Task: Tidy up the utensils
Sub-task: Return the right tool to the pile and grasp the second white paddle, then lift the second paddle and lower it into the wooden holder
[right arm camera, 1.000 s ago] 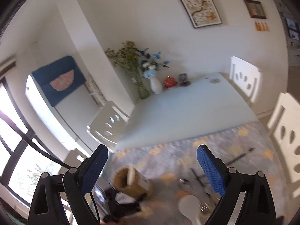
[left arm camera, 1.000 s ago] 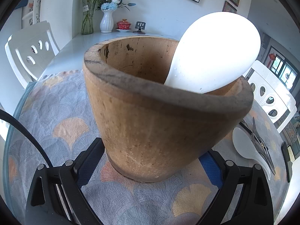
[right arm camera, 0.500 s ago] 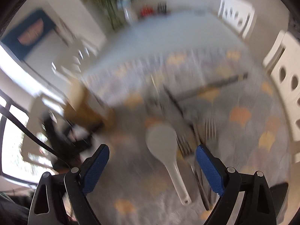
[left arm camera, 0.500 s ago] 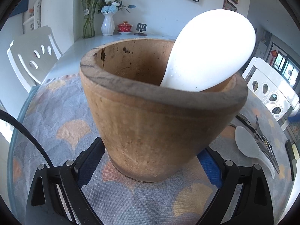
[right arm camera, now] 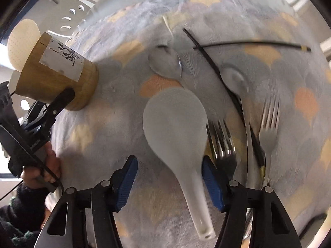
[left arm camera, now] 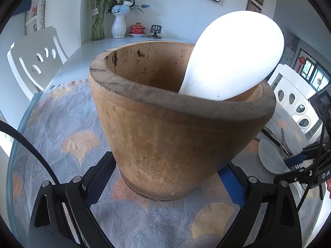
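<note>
A wooden utensil holder stands on the patterned cloth with a white rice paddle upright inside it. My left gripper is shut on the holder's base, one blue pad against each side. A second white paddle lies flat on the cloth, handle toward the camera. My right gripper points steeply down over it, and its jaws have just been closing. The paddle's neck lies between them; the right pad is at its edge and the left pad stands clear. The holder is off to the left.
Two forks, two metal spoons and crossed black chopsticks lie just right of and beyond the paddle. A person's hand holds the left gripper. Vases and white chairs stand around the table's far end.
The right gripper has dropped from a high view of the room to just above the utensils, tipped downward, and its jaws have narrowed around the paddle. The left gripper and holder have stayed put.
</note>
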`<control>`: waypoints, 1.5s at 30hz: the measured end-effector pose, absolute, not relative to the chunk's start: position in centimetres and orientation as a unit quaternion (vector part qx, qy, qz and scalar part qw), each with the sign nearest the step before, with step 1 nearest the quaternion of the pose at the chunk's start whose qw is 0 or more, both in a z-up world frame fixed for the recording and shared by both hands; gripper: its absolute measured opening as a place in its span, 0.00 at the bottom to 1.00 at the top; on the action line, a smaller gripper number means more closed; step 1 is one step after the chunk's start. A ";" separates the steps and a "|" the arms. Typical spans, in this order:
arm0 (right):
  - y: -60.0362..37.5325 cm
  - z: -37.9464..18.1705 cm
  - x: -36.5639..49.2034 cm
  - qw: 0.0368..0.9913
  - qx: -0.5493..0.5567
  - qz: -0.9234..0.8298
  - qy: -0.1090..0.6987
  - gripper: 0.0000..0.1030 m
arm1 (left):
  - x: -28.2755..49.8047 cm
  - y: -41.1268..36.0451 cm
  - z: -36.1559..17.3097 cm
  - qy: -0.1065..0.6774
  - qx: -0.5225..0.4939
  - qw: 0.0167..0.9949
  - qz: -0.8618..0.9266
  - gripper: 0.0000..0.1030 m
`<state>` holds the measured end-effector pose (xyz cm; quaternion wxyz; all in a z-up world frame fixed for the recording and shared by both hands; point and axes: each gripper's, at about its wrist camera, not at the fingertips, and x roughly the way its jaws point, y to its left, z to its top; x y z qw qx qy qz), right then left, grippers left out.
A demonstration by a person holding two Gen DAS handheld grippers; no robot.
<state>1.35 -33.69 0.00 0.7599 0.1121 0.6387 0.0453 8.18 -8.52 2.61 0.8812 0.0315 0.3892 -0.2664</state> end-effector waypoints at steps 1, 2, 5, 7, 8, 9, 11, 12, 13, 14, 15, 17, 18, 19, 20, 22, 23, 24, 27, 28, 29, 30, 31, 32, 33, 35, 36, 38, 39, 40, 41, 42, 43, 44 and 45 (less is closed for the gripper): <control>-33.7 -0.1 1.6 0.760 0.108 0.043 0.640 0.60 | 8.2 -8.5 2.6 0.389 0.032 0.881 -0.266 0.93; -33.7 -0.1 1.8 0.760 0.105 0.039 0.641 0.60 | 8.2 -8.5 2.6 0.389 0.031 0.881 -0.267 0.93; -33.3 -0.3 2.9 0.763 0.097 0.031 0.638 0.63 | 8.3 -8.5 2.6 0.391 0.029 0.880 -0.268 0.93; -32.7 -0.5 3.4 0.767 0.075 0.022 0.637 0.65 | 8.4 -8.5 2.7 0.391 0.029 0.880 -0.268 0.93; -32.3 -0.4 3.8 0.768 0.067 0.019 0.637 0.68 | 8.4 -8.4 2.7 0.391 0.028 0.880 -0.269 0.93; -31.9 -0.5 4.1 0.768 0.054 0.014 0.638 0.70 | 8.4 -8.4 2.7 0.391 0.028 0.880 -0.269 0.93; -31.0 -0.7 4.6 0.767 0.028 0.004 0.640 0.71 | 8.4 -8.4 2.7 0.391 0.028 0.880 -0.269 0.93; -30.6 -0.8 4.7 0.767 0.015 0.000 0.641 0.72 | 8.4 -8.4 2.7 0.391 0.028 0.880 -0.269 0.93; -30.4 -0.8 4.9 0.767 0.007 -0.003 0.641 0.73 | 8.4 -8.4 2.7 0.391 0.028 0.880 -0.269 0.93; -30.3 -0.9 5.0 0.767 0.004 -0.005 0.641 0.73 | 8.4 -8.4 2.7 0.391 0.028 0.880 -0.269 0.93; -30.3 -1.0 5.1 0.767 0.005 -0.006 0.642 0.74 | 8.4 -8.4 2.7 0.391 0.028 0.880 -0.269 0.93; -30.2 -1.1 5.4 0.766 0.006 -0.004 0.643 0.74 | 8.4 -8.4 2.7 0.391 0.028 0.880 -0.269 0.93; -30.3 -1.2 5.5 0.767 0.007 0.000 0.642 0.74 | 8.4 -8.4 2.7 0.391 0.028 0.880 -0.269 0.93; -30.3 -1.2 5.7 0.766 0.005 0.001 0.642 0.74 | 8.4 -8.4 2.7 0.391 0.029 0.880 -0.269 0.93; -30.2 -1.3 5.9 0.766 0.004 0.002 0.642 0.74 | 8.4 -8.4 2.7 0.391 0.028 0.880 -0.269 0.93; -30.1 -1.3 6.3 0.767 0.001 0.004 0.641 0.74 | 8.4 -8.4 2.7 0.391 0.028 0.880 -0.269 0.93; -30.3 -1.2 6.9 0.768 0.001 0.004 0.641 0.73 | 8.4 -8.4 2.6 0.391 0.028 0.880 -0.269 0.93; -30.4 -1.1 6.8 0.769 0.003 0.002 0.640 0.70 | 8.4 -8.5 2.6 0.391 0.028 0.880 -0.269 0.93; -30.4 -0.9 6.7 0.771 0.010 -0.004 0.636 0.63 | 8.5 -8.4 2.6 0.391 0.028 0.880 -0.269 0.93; -30.2 -0.7 7.1 0.772 0.011 -0.005 0.636 0.63 | 8.4 -8.4 2.6 0.391 0.028 0.880 -0.269 0.93; -30.2 -0.5 7.3 0.773 0.011 -0.007 0.635 0.63 | 8.4 -8.4 2.6 0.391 0.028 0.880 -0.268 0.93; -30.2 -0.4 7.2 0.775 0.013 -0.007 0.632 0.63 | 8.4 -8.4 2.6 0.391 0.028 0.880 -0.268 0.93; -30.1 -0.2 6.5 0.777 0.017 -0.005 0.630 0.63 | 8.4 -8.4 2.6 0.391 0.028 0.880 -0.269 0.93; -30.0 0.0 6.2 0.778 0.022 -0.003 0.628 0.63 | 8.5 -8.4 2.6 0.392 0.028 0.880 -0.269 0.93; -30.0 0.4 5.9 0.781 0.031 0.001 0.624 0.63 | 8.5 -8.4 2.6 0.392 0.028 0.880 -0.269 0.93; -30.1 1.3 5.1 0.789 0.041 0.008 0.613 0.63 | 8.4 -8.4 2.6 0.391 0.028 0.880 -0.269 0.93; -30.1 2.1 4.6 0.795 0.045 0.012 0.604 0.63 | 8.4 -8.4 2.6 0.391 0.028 0.880 -0.269 0.93; -30.3 3.7 3.7 0.808 0.056 0.020 0.586 0.63 | 8.4 -8.4 2.6 0.391 0.028 0.880 -0.269 0.93; -30.5 4.7 3.2 0.816 0.065 0.023 0.575 0.63 | 8.4 -8.4 2.6 0.391 0.027 0.880 -0.269 0.93; -30.7 5.4 2.8 0.821 0.070 0.024 0.567 0.63 | 8.4 -8.4 2.6 0.391 0.028 0.880 -0.269 0.93; -30.8 6.1 2.5 0.826 0.075 0.025 0.559 0.63 | 8.4 -8.4 2.6 0.391 0.028 0.880 -0.269 0.93; -31.0 7.3 2.1 0.834 0.083 0.026 0.545 0.63 | 8.4 -8.4 2.6 0.391 0.028 0.880 -0.268 0.93; -30.5 8.0 1.8 0.840 0.088 0.028 0.535 0.63 | 8.4 -8.4 2.6 0.391 0.028 0.880 -0.268 0.93; -30.6 9.0 1.5 0.847 0.096 0.030 0.521 0.63 | 8.4 -8.4 2.6 0.391 0.028 0.880 -0.268 0.93; -30.5 9.8 1.2 0.852 0.102 0.032 0.512 0.63 | 8.4 -8.4 2.6 0.391 0.028 0.880 -0.268 0.93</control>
